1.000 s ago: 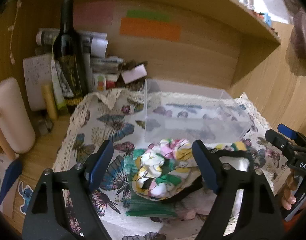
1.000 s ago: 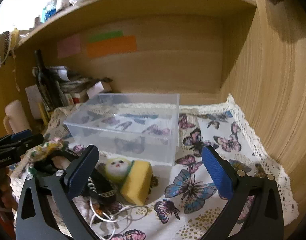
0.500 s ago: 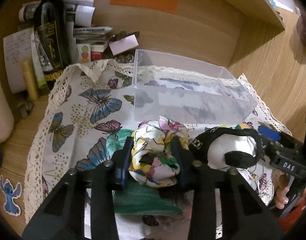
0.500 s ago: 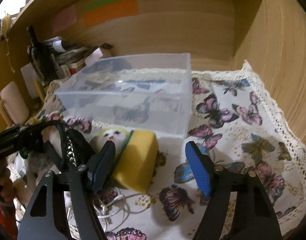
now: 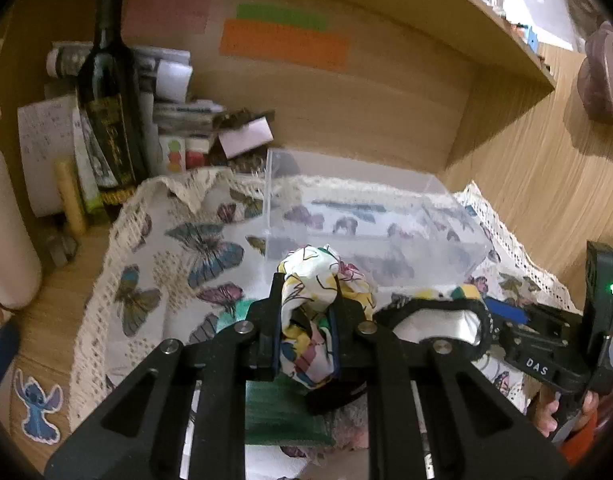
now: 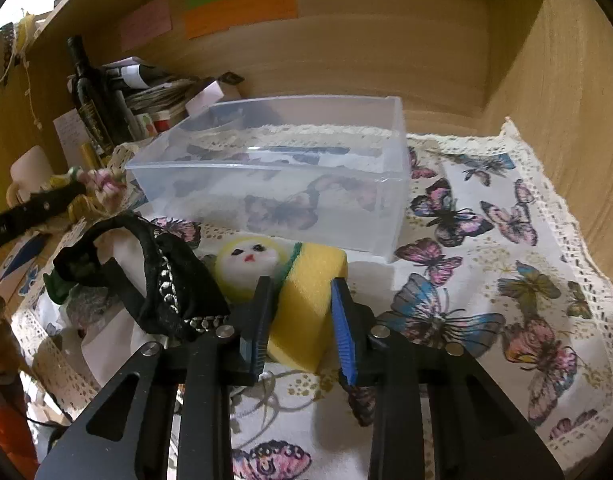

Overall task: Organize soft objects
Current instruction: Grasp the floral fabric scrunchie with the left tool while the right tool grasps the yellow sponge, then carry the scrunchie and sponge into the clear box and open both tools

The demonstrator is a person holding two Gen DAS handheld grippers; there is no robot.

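My left gripper (image 5: 305, 320) is shut on a floral fabric scrunchie (image 5: 312, 280) and holds it lifted above the cloth, in front of the clear plastic box (image 5: 366, 224). My right gripper (image 6: 302, 312) has closed around the yellow sponge (image 6: 308, 296), its pads touching both sides. The sponge lies on the butterfly cloth (image 6: 486, 264) beside a small round doll face (image 6: 248, 256). A black studded fabric piece (image 6: 166, 280) lies left of it. The clear box (image 6: 290, 184) stands just behind and looks empty.
A dark wine bottle (image 5: 108, 92), papers and small boxes (image 5: 178, 120) crowd the back left corner. A green cloth (image 5: 282, 408) and white items lie under my left gripper. Wooden walls close in at the back and right. A cream mug (image 6: 26, 172) stands at far left.
My left gripper has closed on the scrunchie and lifted it. My right gripper has moved down and forward and narrowed from wide open onto the yellow sponge.
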